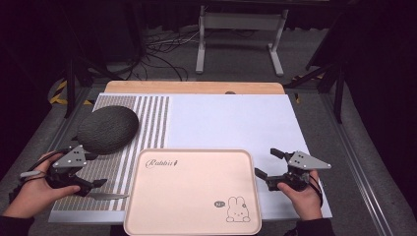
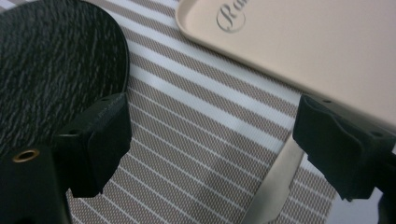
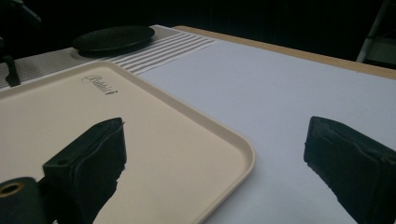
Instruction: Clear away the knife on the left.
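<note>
Knife on the striped mat, both grippers spread

Knife lies flat on the striped placemat at the near left of the worktop, its blade pointing right toward the left edge of the pink tray. The left gripper is just above it, held by the left hand; in the left gripper view its fingers stand wide apart with nothing between them, and the knife blade shows on the mat under the right one, close to it. Whether that finger touches the blade cannot be told.

A dark round stone-like slab rests on the mat just beyond the left gripper, on the far left. The tray, printed with a rabbit and the word "Rabbit", sits at the near middle, overlapping the mat's right edge and the white sheet beside it.

The right gripper, in the right hand, is just right of the tray. Its fingers are spread too, one over the tray's corner, the other over the white sheet, gripping nothing.
</note>
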Available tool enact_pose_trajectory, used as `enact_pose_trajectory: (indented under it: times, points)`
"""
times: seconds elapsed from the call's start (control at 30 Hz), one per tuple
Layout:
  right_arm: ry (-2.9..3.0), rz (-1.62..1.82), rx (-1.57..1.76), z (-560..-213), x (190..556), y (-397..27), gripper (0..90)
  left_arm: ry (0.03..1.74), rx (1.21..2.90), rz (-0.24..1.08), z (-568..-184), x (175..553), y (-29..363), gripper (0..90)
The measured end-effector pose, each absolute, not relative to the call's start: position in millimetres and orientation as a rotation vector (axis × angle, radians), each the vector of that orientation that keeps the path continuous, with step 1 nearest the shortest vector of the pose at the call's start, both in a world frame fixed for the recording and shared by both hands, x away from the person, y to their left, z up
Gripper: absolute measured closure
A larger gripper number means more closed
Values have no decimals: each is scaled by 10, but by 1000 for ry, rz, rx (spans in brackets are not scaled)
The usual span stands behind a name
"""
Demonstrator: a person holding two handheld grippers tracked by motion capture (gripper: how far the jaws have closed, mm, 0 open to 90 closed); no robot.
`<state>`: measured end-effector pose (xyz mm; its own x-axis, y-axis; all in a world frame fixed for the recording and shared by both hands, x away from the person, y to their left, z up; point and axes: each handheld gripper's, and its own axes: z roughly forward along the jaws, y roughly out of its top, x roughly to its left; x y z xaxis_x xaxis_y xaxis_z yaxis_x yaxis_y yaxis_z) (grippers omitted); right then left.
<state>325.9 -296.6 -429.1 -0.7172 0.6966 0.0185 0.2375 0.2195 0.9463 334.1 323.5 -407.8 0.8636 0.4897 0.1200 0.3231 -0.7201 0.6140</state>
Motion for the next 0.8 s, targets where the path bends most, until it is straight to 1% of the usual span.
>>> enact_pose_trajectory:
  times: [0.33,0.5,0.67,0.73,0.8]
  points:
    - [2099,1506,860,-4294,3260,-2958,64,554,2575,317,-4058,3383,3219,120]
    - [2100,1509,852,-4294,3260,-2954,45,519,2679,310,-4069,3410,3194,125]
    - [2104,1516,849,-4292,3259,-2952,43,432,2806,311,-4115,3442,3175,164]
    - [2105,1517,846,-4293,3259,-2948,43,402,2840,276,-4129,3453,3163,172]
    - [2105,1515,843,-4295,3262,-2945,43,377,2870,249,-4139,3464,3144,200]
